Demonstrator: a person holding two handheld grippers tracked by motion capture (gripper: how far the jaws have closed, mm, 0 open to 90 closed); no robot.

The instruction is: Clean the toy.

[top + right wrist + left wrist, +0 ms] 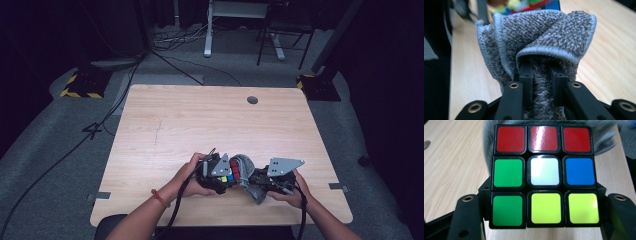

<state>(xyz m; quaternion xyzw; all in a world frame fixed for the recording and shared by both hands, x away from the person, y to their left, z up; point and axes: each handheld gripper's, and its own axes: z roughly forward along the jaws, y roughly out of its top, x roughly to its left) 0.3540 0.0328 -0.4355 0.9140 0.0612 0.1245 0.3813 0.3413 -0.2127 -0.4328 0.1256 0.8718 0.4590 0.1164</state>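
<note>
My left gripper (225,176) is shut on a puzzle cube (545,173) with a black frame. In the left gripper view the cube's face shows a red top row, green, white and blue in the middle, and green with two yellows below, with the jaws pressed on its lower sides. My right gripper (260,177) is shut on a grey microfibre cloth (541,37), which bunches up over both jaws. The cloth (246,167) lies against the far side of the cube (233,171). A blurred grey edge of the cloth (487,137) shows behind the cube.
The light wooden table (200,120) holds nothing else; a round cable hole (252,100) sits near its far edge. Beyond the table are desk legs (208,30), cables on the grey floor and yellow-black marked stand bases (80,86). A cable trails from each gripper off the near edge.
</note>
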